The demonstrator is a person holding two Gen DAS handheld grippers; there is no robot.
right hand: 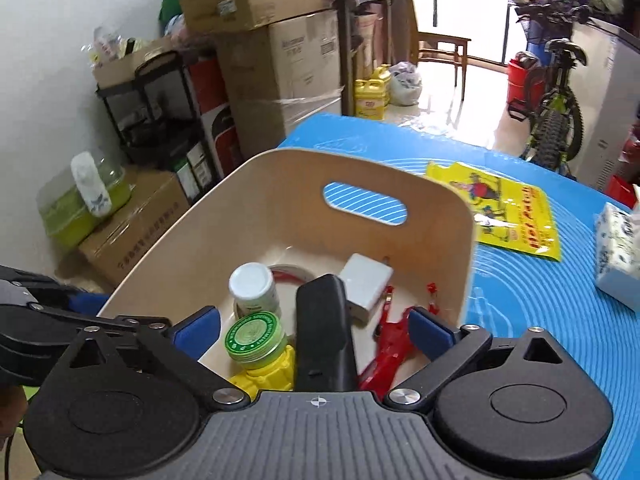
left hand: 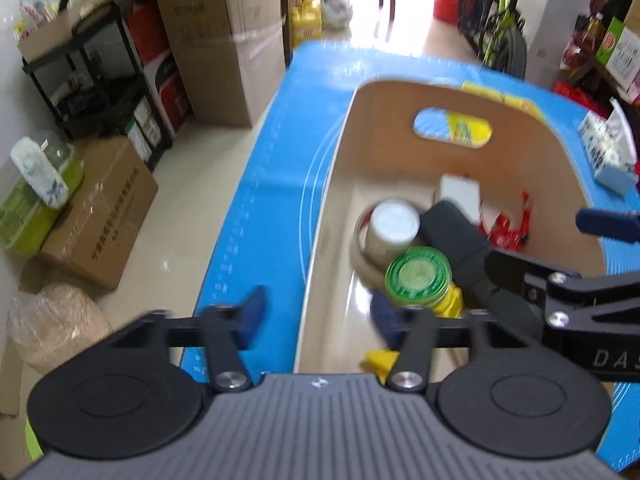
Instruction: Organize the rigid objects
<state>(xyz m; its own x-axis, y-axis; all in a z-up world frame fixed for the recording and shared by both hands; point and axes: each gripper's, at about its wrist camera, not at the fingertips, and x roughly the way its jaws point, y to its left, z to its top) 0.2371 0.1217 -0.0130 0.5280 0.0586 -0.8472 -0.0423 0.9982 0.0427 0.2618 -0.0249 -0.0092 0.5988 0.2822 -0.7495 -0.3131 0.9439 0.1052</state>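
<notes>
Both grippers stood released and empty over the beige bin (right hand: 192, 248); the right gripper (right hand: 316, 330) had its fingers spread either side of a black case (right hand: 324, 332) lying below them, untouched; the left gripper (left hand: 320, 316) straddled the bin's near wall, green-lidded jar (left hand: 418, 278) just ahead of its right finger. That case looked stiff, smooth and probably light; its long flat sides would suit a grasp.

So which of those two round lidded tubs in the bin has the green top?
The nearer one: the yellow jar with the green lid. The white-capped bottle stands just behind it in the beige bin.
</notes>
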